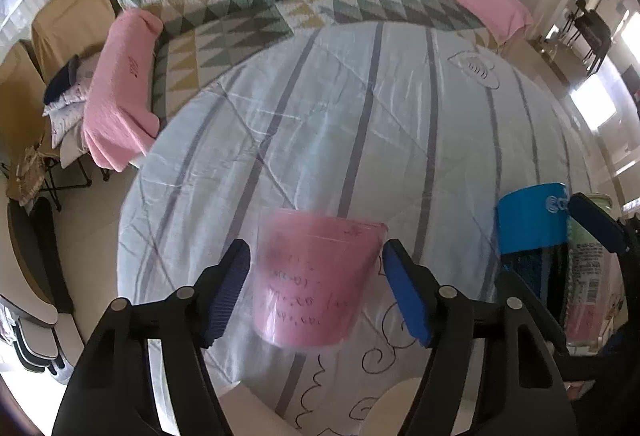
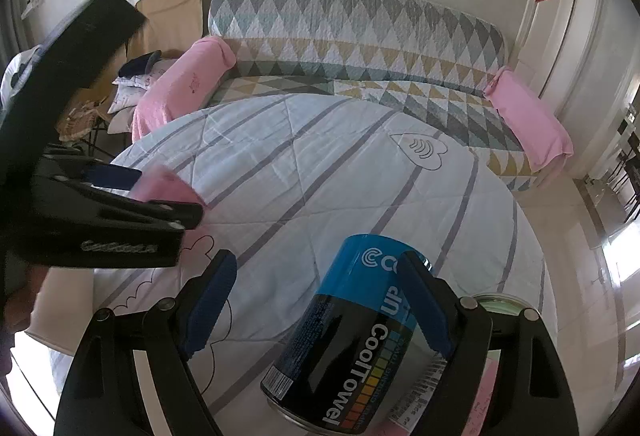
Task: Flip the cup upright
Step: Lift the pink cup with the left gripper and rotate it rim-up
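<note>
Mid-flip: pink cup [image 1: 316, 280] blurred between wide-open left gripper [image 1: 316, 292], ungripped (wider end up, seemingly); right gripper [image 2: 316, 316] open, holding nothing; next, confirm upright landing.

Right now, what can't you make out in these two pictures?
- Pink cup, left view: motion-blurred; the writing is unreadable, and contact with the left gripper is unclear.
- Pink cup, right view: mostly behind the left gripper's body.
- Glass jar, right view: behind the blue can and a finger of the right gripper.
</note>
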### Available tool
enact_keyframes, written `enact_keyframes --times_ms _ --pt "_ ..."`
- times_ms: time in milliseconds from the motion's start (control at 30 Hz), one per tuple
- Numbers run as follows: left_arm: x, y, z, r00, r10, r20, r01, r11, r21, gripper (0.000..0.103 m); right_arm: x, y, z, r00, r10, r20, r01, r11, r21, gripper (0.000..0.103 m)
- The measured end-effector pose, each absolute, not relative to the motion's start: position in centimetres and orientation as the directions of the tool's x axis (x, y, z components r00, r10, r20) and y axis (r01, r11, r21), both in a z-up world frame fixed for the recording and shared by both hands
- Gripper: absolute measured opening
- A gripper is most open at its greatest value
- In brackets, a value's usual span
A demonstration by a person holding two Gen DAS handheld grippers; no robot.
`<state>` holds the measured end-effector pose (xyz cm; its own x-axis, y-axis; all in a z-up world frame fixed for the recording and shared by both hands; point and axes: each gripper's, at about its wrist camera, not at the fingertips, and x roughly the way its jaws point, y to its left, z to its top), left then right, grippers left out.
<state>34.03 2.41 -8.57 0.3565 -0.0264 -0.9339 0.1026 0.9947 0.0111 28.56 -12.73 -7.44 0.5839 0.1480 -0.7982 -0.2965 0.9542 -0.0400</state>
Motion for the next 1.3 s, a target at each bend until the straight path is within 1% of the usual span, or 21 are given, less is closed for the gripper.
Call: enact_keyframes --times_ms 67,267,533,600,633,667,700,767,833,867,1133,1300 --pt "33.5 2.6 -8.1 0.381 -0.016 -0.924 0.096 0.995 0.022 0.063 28.5 -12.7 -7.3 0.59 0.151 -0.793 -0.299 0.954 -0.04 0.084" --pt "32.2 3.2 -8.1 0.389 -0.038 -0.92 0.106 0.994 0.004 0.056 28.1 -12.7 -7.2 0.595 0.148 -0.79 -0.298 0.954 -0.046 0.084" --pt "33.2 3.2 -8.7 0.372 -0.029 -0.928 0.094 0.996 0.006 0.056 27.6 -12.7 -7.1 0.591 0.15 -0.792 -0.3 0.953 -0.044 0.084" --pt "33.3 2.9 -8.9 0.367 -0.024 -0.93 0.1 0.995 0.013 0.058 27.6 -12.7 -7.2 0.589 0.149 -0.795 -0.301 0.953 -0.045 0.084" --pt "33.6 2.8 -9.1 0.358 -0.026 -0.933 0.102 0.995 0.012 0.064 27.6 -12.7 -7.2 0.587 0.15 -0.795 -0.302 0.952 -0.044 0.084" --pt "34.0 2.8 -9.4 0.344 -0.036 -0.938 0.101 0.995 -0.001 0.074 27.7 -12.7 -7.3 0.586 0.15 -0.796 -0.302 0.952 -0.043 0.084" --pt "34.3 2.7 -9.6 0.33 -0.045 -0.943 0.102 0.995 -0.012 0.077 27.7 -12.6 -7.3 0.585 0.152 -0.797 -0.304 0.952 -0.041 0.084" --pt "34.8 2.8 -10.2 0.316 -0.05 -0.947 0.086 0.996 -0.024 0.078 27.8 -12.5 -7.4 0.583 0.154 -0.798 -0.308 0.951 -0.041 0.084" --pt "34.9 2.8 -10.4 0.325 -0.046 -0.945 0.076 0.997 -0.022 0.074 27.9 -12.5 -7.5 0.586 0.152 -0.796 -0.31 0.95 -0.046 0.084" --pt "34.9 2.8 -10.5 0.33 -0.039 -0.943 0.072 0.997 -0.016 0.064 27.9 -12.5 -7.5 0.586 0.152 -0.796 -0.311 0.949 -0.047 0.084" --pt "34.3 2.9 -10.7 0.353 -0.049 -0.934 0.083 0.996 -0.021 0.065 27.9 -12.1 -7.6 0.585 0.16 -0.795 -0.321 0.946 -0.046 0.084" --pt "33.3 2.8 -9.7 0.384 -0.083 -0.92 0.096 0.994 -0.05 0.064 27.7 -12.0 -7.5 0.584 0.16 -0.796 -0.323 0.945 -0.047 0.084"
